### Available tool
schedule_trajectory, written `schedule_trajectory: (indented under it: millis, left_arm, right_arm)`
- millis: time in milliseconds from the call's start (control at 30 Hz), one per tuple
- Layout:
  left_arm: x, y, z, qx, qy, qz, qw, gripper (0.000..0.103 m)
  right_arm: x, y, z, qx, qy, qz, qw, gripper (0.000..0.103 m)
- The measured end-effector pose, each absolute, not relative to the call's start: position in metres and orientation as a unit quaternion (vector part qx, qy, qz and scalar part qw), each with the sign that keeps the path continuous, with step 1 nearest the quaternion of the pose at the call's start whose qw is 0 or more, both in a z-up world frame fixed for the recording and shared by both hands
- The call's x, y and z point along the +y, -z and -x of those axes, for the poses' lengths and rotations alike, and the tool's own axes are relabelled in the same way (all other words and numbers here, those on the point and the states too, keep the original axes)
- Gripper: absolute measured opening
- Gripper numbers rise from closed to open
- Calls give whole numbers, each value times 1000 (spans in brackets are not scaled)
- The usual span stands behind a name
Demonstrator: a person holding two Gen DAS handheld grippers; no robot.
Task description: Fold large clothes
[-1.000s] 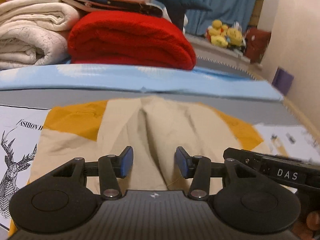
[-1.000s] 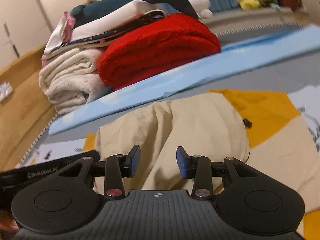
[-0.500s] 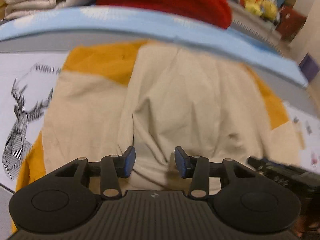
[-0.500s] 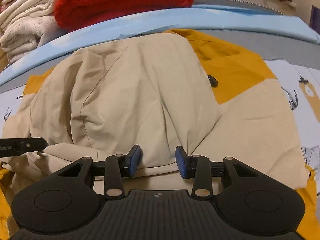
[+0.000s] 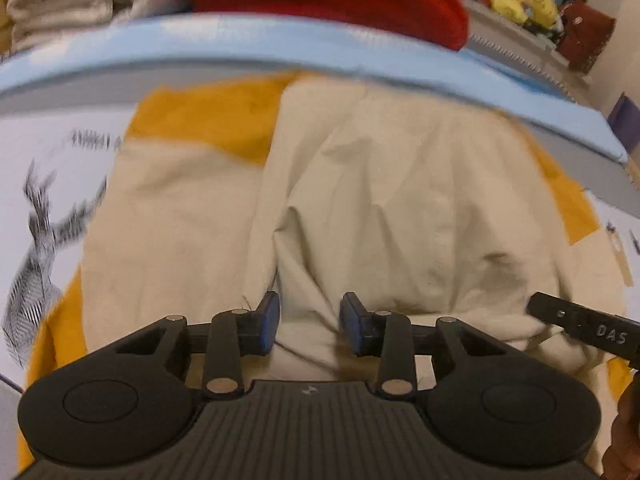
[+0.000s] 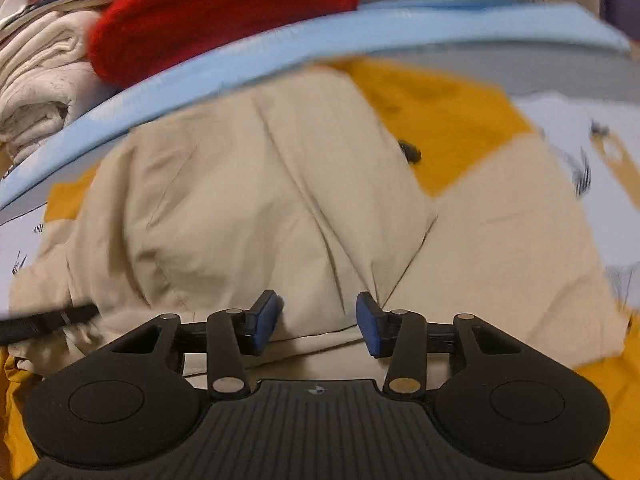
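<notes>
On top of the printed sheet (image 5: 52,184), a beige and mustard jacket (image 5: 400,200) is spread out, folded in on itself and pretty rumpled. Behind it a light blue mat (image 6: 360,36) is seen, with a red blanket (image 6: 216,16) and cream blankets (image 6: 36,80) stacked at the back. Both the left gripper (image 5: 306,322) and right gripper (image 6: 318,320) are held low over the near edge of the beige fabric, jaws parted, nothing pinched between the blue pads
</notes>
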State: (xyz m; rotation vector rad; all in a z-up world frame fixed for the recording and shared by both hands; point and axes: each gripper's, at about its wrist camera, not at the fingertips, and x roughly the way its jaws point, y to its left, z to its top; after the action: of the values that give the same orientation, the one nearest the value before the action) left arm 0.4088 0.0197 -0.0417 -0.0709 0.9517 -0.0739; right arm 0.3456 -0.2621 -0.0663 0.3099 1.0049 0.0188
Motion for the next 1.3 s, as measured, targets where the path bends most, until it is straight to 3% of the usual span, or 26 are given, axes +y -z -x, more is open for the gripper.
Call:
schedule_trajectory:
  millis: [100, 167, 267, 400, 633, 767, 933, 1133, 1167, 1233, 1300]
  left_arm:
    - [18, 27, -407, 419, 50, 39, 906, 40]
    - [17, 44, -413, 458, 48, 29, 887, 40]
    - [18, 52, -415, 490, 40, 24, 871, 39]
    - [14, -13, -395, 399, 56, 4, 915, 40]
    - [32, -120, -288, 254, 84, -28, 963, 43]
    - [68, -161, -197, 243, 68, 18, 968, 46]
    - [99, -191, -69, 212, 59, 21, 975, 46]
    - [126, -159, 55, 206, 47, 65, 975, 45]
    - [127, -145, 71, 221, 46, 64, 972, 43]
    - [124, -133, 83, 292, 25, 59, 954, 26]
    - [125, -138, 91, 304, 31, 77, 949, 26]
  right_arm:
    - [-257, 48, -343, 444, -19, -135, 885, 48]
    - [-254, 45, -341, 430, -21, -124, 894, 49]
    - [-251, 67, -341, 491, -14, -103, 865, 49]
    - [-251, 34, -329, 445, -20, -107, 889, 49]
    - [-276, -88, -271, 259, -14, -71, 963, 49]
    - [-305, -159, -202, 170, 7, -86, 982, 49]
    - [-341, -215, -80, 131, 46, -121, 983, 50]
    - [-361, -245, 74, 103, 78, -103, 986, 50]
    - [-361, -244, 98, 97, 83, -103, 987, 50]
    - [-365, -236, 136, 93, 94, -97, 987, 50]
    - [-371, -218, 162, 109, 115, -97, 983, 50]
